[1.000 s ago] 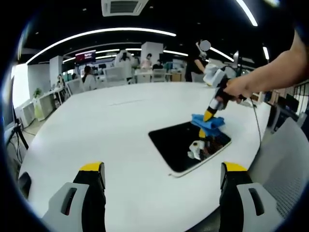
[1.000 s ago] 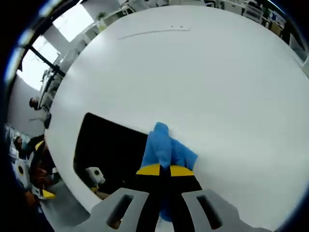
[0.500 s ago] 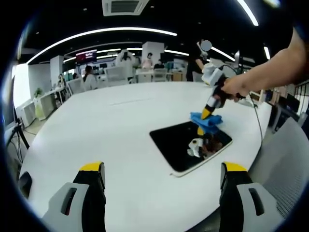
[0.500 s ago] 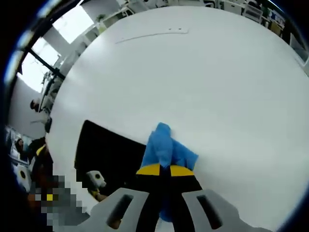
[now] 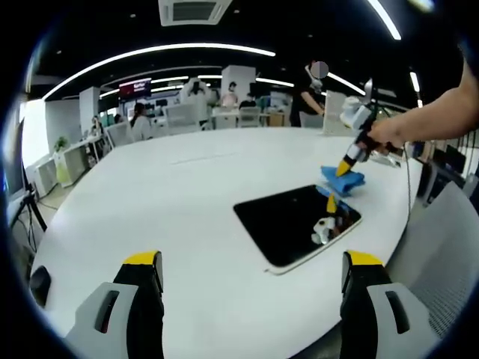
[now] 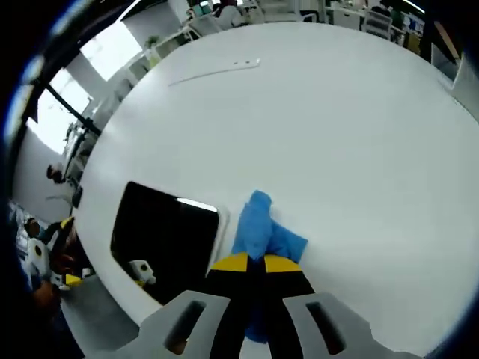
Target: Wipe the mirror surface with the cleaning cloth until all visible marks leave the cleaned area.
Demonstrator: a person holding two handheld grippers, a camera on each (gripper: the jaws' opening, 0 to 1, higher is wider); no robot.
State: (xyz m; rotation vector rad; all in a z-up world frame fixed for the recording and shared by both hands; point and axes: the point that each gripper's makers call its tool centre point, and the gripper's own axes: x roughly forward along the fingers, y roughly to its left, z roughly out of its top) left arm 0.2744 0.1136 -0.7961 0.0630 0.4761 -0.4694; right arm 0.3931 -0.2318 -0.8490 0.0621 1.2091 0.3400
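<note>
A dark rectangular mirror (image 5: 296, 222) lies flat on the white table (image 5: 172, 217), and it appears again as the mirror (image 6: 161, 239) left of the cloth in the right gripper view. My right gripper (image 6: 254, 264) is shut on the blue cleaning cloth (image 6: 263, 230), which rests on the table just beside the mirror's far edge. From the left gripper view, the right gripper (image 5: 349, 163) held by a hand presses the cloth (image 5: 343, 180) down beyond the mirror. My left gripper (image 5: 251, 263) stands open near the table's front edge, nothing between its jaws.
A person's arm (image 5: 434, 121) reaches in from the right. Desks, chairs and people fill the office behind the table. A thin line with small marks (image 6: 213, 71) crosses the far table top. A grey chair back (image 5: 441, 247) stands at the right.
The right gripper has slid the blue cloth off the mirror's far corner onto the bare table beside it. The left gripper has kept still.
</note>
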